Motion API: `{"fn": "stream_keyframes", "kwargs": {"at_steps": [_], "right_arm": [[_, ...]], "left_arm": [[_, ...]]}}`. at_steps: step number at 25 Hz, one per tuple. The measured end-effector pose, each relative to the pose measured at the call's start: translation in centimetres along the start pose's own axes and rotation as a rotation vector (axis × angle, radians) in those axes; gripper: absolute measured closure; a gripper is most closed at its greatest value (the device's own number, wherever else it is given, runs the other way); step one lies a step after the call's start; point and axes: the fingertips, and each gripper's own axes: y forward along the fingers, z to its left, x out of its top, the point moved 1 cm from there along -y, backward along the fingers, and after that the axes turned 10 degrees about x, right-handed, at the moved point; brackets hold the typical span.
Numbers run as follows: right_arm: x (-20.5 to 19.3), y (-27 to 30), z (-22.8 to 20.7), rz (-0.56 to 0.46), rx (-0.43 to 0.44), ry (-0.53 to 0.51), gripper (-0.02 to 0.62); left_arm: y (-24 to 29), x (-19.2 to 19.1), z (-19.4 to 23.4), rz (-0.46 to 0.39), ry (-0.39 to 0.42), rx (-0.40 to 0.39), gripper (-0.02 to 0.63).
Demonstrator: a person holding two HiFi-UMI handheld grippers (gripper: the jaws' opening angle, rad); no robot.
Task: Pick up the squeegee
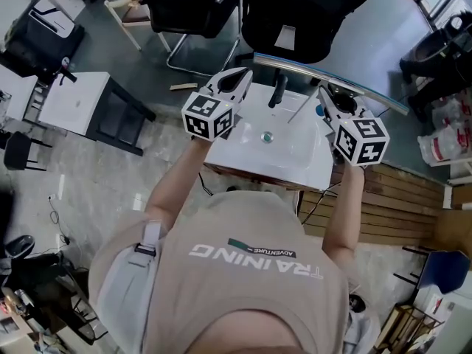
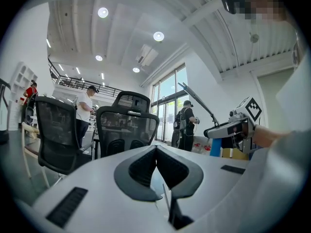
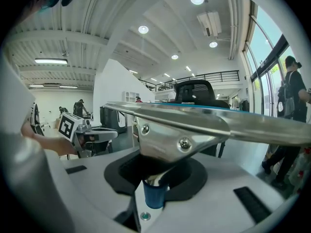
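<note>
The squeegee (image 1: 332,76) is a long curved metal blade with a blue handle. My right gripper (image 1: 325,96) is shut on that handle and holds it above the white sink's (image 1: 295,164) right side. In the right gripper view the blue handle (image 3: 155,194) sits between the jaws, and the metal blade (image 3: 204,123) spans the picture above them. My left gripper (image 1: 239,77) hovers over the sink's left rear corner with nothing in it. Its pads meet in the left gripper view (image 2: 156,152), where the squeegee (image 2: 197,103) and right gripper (image 2: 232,128) show at the right.
A black faucet (image 1: 278,91) stands at the back of the sink, and a drain (image 1: 267,136) sits in the basin. Black office chairs (image 1: 302,9) stand behind it, a white table (image 1: 74,102) to the left. Wooden slats (image 1: 398,205) lie at the right. People stand in the background (image 2: 186,125).
</note>
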Motion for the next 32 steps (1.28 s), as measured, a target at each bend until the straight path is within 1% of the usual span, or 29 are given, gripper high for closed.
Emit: {"fn": "stream_keyframes", "kwargs": {"at_steps": [5,13,26,32], "right_arm": [[-0.3,0.0,0.2,0.002,0.004,0.004,0.492],[-0.3,0.1,0.3,-0.002,0.007,0.016,0.492],[-0.5,0.0,0.7,0.013,0.011,0.024,0.492],[-0.7,0.1,1.1,0.017,0.014,0.026,0.492]], "left_arm": [[-0.3,-0.2,0.2,0.004,0.003,0.004,0.594],[0.0,0.4,0.0,-0.003,0.005,-0.012,0.594],[0.6,-0.2,-0.6,0.014,0.005,-0.044,0.594],[0.6,-1.0,-0.4,0.029,-0.002,-0.046,0.594]]}}
